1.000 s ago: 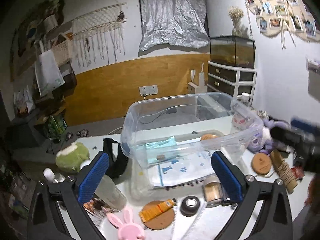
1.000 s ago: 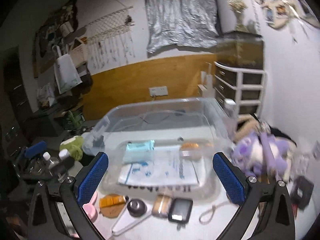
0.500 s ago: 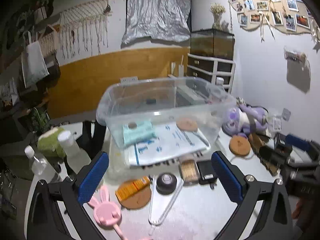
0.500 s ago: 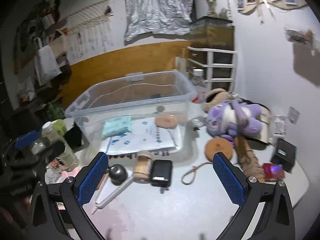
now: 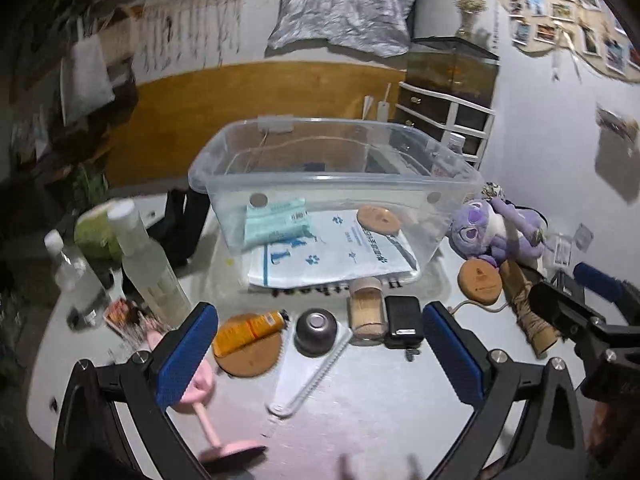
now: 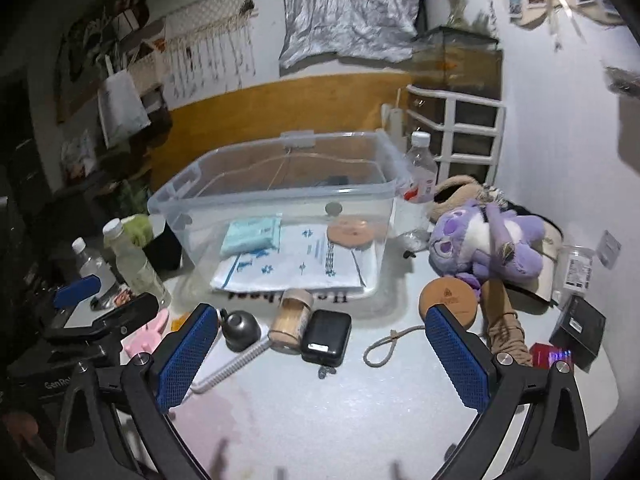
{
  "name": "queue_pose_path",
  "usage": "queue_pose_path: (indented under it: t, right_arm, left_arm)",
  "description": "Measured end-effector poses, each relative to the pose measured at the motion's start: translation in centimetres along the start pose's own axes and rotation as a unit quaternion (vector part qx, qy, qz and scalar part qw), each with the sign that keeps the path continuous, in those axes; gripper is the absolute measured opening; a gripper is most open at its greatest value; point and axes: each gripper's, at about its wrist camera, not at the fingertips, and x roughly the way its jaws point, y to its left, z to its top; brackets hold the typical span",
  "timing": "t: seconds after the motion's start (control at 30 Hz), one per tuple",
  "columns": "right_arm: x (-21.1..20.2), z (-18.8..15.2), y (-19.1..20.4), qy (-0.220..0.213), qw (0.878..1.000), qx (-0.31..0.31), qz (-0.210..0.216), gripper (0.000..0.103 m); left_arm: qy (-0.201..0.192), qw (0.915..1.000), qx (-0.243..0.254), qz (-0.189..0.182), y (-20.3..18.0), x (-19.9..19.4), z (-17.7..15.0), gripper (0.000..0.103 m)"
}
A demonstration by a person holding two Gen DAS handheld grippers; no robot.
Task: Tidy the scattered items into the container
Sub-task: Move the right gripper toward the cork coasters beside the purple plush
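A clear plastic bin (image 5: 332, 178) (image 6: 276, 200) stands mid-table and holds a teal packet (image 5: 276, 224), a white pouch and a wooden disc (image 5: 378, 219). In front of it lie an orange tube (image 5: 250, 326), a dark metal bell (image 5: 316, 330), a toothpick jar (image 5: 366, 310) (image 6: 292, 320), a black case (image 5: 402, 320) (image 6: 326, 336) and a white comb (image 5: 308, 376). My left gripper (image 5: 318, 364) hovers open above these, holding nothing. My right gripper (image 6: 322, 364) is open too, over the bare table in front of the case.
A purple plush (image 6: 486, 246) (image 5: 494, 228), a round wooden coaster (image 6: 448, 304), twine spool (image 6: 502, 320) and small boxes (image 6: 578, 324) sit at the right. Bottles (image 5: 148, 264) and a green plush (image 5: 94, 232) stand left. A pink bunny brush (image 5: 200, 392) lies near the left finger.
Both grippers have pulled back and risen from the bin, so more of the table front shows. Each stays open and holds nothing.
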Motion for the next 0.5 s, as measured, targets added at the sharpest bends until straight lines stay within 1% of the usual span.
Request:
queue_pose_path:
  t: [0.03,0.07,0.13,0.2,0.23,0.27,0.3,0.4,0.43,0.47,0.5]
  right_arm:
    - [0.4,0.2,-0.6,0.005,1.000,-0.005,0.001,0.101]
    - [0.7,0.3,-1.2,0.010,1.000,-0.009,0.002,0.098]
    - [1.8,0.5,-2.2,0.027,0.999,-0.024,-0.004,0.084]
    - [3.9,0.3,-3.7,0.061,0.997,-0.042,-0.014,0.057]
    - [4.7,0.0,-4.1,0.073,0.996,-0.054,-0.018,0.050]
    - [6.2,-0.7,-4.8,0.093,0.992,-0.078,-0.026,0.040]
    - [7.3,-1.4,-5.2,0.108,0.989,-0.100,-0.033,0.038]
    - [10.0,-3.2,-6.6,0.145,0.978,-0.141,-0.041,0.035]
    - [10.8,-3.6,-7.1,0.155,0.976,-0.148,-0.040,0.035]
    - [11.5,-4.0,-7.6,0.162,0.974,-0.155,-0.044,0.035]
    - [12.3,-4.3,-8.1,0.168,0.971,-0.162,-0.047,0.035]
  left_arm:
    - [0.001,1.0000,-0.003,0.003,-0.3,0.1,0.0,0.101]
    - [0.002,1.0000,-0.007,0.006,-0.7,0.2,0.0,0.101]
    - [0.005,0.9999,-0.011,0.012,-1.6,0.4,-0.1,0.101]
    - [0.006,0.9998,-0.011,0.017,-2.8,0.7,-0.2,0.101]
    - [0.006,0.9997,-0.011,0.019,-3.4,0.8,-0.2,0.101]
    - [0.006,0.9997,-0.012,0.022,-3.8,0.8,-0.2,0.101]
    - [0.007,0.9996,-0.014,0.024,-4.2,0.9,-0.2,0.101]
    - [0.013,0.9990,-0.019,0.038,-5.1,1.2,-0.5,0.100]
    - [0.017,0.9988,-0.023,0.041,-5.2,1.4,-0.6,0.097]
    - [0.021,0.9983,-0.028,0.046,-5.3,1.5,-0.8,0.091]
    - [0.025,0.9977,-0.035,0.053,-5.2,1.6,-0.9,0.090]
